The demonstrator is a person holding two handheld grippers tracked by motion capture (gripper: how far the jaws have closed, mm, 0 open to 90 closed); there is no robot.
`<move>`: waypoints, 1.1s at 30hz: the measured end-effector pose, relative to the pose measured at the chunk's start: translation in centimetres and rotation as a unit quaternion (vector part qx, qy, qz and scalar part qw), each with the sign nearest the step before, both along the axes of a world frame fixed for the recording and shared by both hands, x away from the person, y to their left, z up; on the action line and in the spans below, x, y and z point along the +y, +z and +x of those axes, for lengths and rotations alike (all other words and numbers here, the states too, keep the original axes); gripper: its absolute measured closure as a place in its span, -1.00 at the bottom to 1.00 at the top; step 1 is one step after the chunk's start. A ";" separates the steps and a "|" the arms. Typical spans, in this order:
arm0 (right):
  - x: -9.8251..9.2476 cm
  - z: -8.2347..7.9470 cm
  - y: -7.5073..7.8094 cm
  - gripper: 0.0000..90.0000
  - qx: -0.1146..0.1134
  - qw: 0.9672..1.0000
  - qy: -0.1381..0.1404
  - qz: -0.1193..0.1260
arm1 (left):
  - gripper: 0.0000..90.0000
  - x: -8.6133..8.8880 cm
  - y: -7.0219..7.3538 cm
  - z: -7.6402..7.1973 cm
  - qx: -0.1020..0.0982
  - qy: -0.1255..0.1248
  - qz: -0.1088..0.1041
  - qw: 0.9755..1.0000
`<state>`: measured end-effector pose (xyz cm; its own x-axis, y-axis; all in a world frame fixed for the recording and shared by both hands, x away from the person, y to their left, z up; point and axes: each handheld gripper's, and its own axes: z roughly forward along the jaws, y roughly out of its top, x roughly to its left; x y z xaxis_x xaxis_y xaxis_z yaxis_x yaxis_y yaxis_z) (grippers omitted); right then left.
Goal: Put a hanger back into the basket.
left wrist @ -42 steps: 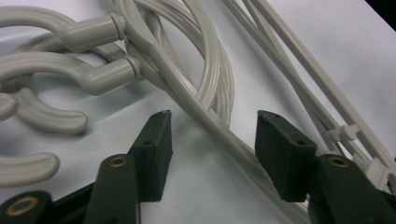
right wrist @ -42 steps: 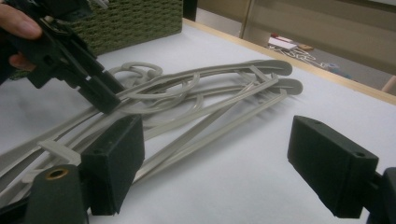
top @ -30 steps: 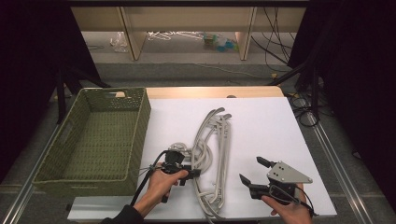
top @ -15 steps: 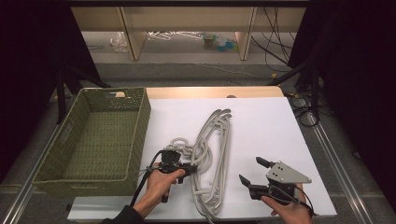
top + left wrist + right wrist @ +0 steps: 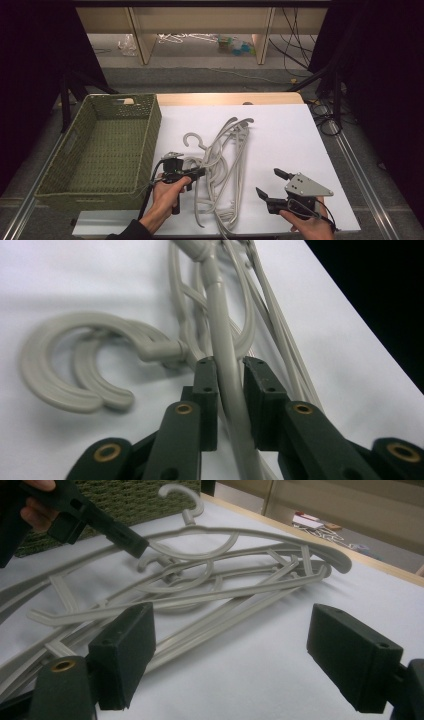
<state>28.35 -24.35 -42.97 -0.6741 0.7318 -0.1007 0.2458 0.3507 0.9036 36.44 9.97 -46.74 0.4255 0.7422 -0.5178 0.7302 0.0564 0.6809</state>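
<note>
A pile of several grey plastic hangers (image 5: 226, 157) lies tangled on the white tabletop (image 5: 282, 135). My left gripper (image 5: 199, 173) reaches into the pile's left side. In the left gripper view its jaws have just been closing and now pinch one hanger's arm (image 5: 222, 340) between the pads; my left gripper (image 5: 230, 385) is shut on it. Two hooks (image 5: 55, 375) lie to the left of the jaws. My right gripper (image 5: 270, 182) rests near the front right, open and apart from the pile. In the right gripper view, my right gripper (image 5: 235, 655) holds nothing and the hangers (image 5: 210, 590) lie beyond it.
A green woven basket (image 5: 151, 132) stands at the table's left, close to the pile. The right gripper view shows the basket (image 5: 125, 495) behind the left gripper (image 5: 132, 542). The table's front edge runs just below both hands. Shelves and cables sit beyond the far edge.
The left gripper's jaws have closed onto a hanger arm. The pile has shifted, and one hook now sticks out toward the basket. The right gripper has stayed put.
</note>
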 end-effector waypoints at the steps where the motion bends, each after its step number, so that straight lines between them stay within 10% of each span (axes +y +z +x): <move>1: 0.0 0.0 0.0 -0.55 0.000 1.000 0.001 -0.001 | 0.74 0.2 0.1 0.1 0.003 -0.002 -0.006 1.000; 17: 0.0 0.0 0.0 -0.55 0.005 1.000 0.003 0.001 | 0.81 0.3 2.4 -0.3 -0.073 -0.049 0.062 0.994; 33: 0.1 -0.1 -0.1 -0.55 0.006 1.000 0.005 0.000 | 0.80 2.6 6.8 -1.0 -0.133 -0.051 0.062 0.988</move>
